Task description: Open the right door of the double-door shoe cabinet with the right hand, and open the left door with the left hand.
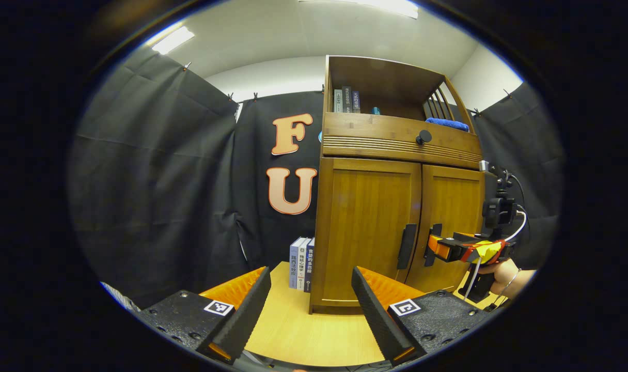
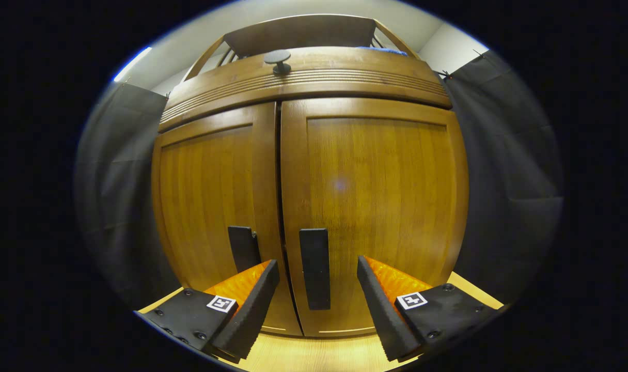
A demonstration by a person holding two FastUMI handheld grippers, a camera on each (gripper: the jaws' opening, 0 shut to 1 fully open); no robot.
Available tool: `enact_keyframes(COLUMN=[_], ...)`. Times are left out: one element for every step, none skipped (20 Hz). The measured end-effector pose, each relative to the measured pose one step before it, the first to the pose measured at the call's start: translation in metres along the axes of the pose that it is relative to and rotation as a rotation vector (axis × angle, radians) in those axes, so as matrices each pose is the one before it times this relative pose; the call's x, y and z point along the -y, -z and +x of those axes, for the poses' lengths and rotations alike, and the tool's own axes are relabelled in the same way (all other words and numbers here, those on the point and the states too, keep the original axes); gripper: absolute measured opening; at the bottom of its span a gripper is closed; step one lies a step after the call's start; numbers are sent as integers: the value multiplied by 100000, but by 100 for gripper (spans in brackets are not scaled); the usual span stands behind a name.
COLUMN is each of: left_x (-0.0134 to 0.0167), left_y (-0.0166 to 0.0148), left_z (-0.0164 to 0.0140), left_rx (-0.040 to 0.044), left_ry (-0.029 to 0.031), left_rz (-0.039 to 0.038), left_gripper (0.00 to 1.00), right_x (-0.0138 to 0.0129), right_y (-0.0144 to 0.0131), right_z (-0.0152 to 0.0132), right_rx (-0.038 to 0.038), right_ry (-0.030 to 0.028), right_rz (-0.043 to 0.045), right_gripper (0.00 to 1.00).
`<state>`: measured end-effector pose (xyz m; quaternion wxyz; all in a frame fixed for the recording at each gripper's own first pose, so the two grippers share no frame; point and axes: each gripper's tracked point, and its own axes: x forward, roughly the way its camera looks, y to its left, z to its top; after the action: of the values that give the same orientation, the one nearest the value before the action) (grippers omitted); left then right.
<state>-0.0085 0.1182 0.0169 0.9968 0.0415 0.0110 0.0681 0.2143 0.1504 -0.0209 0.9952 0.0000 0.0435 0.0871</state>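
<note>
Both doors [image 2: 314,206] are shut: the right gripper [image 2: 318,289], open, faces the right handle [image 2: 314,268]; the left gripper [image 1: 311,305] waits open, farther off.

Books [image 1: 302,263] left of cabinet [image 1: 368,227], on table [image 1: 314,336]

books [image 1: 301,263] beside cabinet, blue cloth [image 1: 447,124], perhaps towel

Both views toward shared cabinet [image 1: 396,206]; right nearer.
</note>
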Motion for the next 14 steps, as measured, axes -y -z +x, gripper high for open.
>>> enact_keyframes(left_x=[-325,-333,-206,-211,-144,-221,-165,-211,-206,-128,-92,-36,74,97], left_y=[-60,34,-36,104,98,157,115,182,22,4,-92,-136,-227,-55], left_z=[-134,-175,-39,-22,13,-22,-18,-113,-51,30,-13,18,77,117], left_rx=[13,54,15,-138,-306,-496,-453,-252,-33,33,200,438,588,257], left_ry=[-714,-632,-552,-527,-362,-309,-214,-323,-341,-238,-237,-310,-113,337], left_rz=[-215,-516,-553,-411,-284,-203,-210,-248,-327,-274,194,584,553,182], left_gripper=[92,92,92,92,92,92,92,92,92,92,95,96,96,97], right_x=[-41,18,-26,-139,-154,39,-187,-239,390,211,-10,-37,-8,66], right_y=[330,262,255,202,242,186,172,205,21,86,-21,9,17,26], right_z=[895,469,614,439,466,370,188,210,246,67,331,-309,139,-219], right_rx=[-1060,-715,-675,-435,-346,-629,-487,-590,-408,-420,123,115,791,394], right_ry=[-84,-96,530,159,280,794,-498,-762,1906,92,-562,-785,-323,155], right_rz=[486,241,-186,-594,-1062,-792,262,229,-689,228,349,-462,-1634,-1520], right_gripper=[96,94,90,87,88,89,69,69,74,48,45,42,39,37])
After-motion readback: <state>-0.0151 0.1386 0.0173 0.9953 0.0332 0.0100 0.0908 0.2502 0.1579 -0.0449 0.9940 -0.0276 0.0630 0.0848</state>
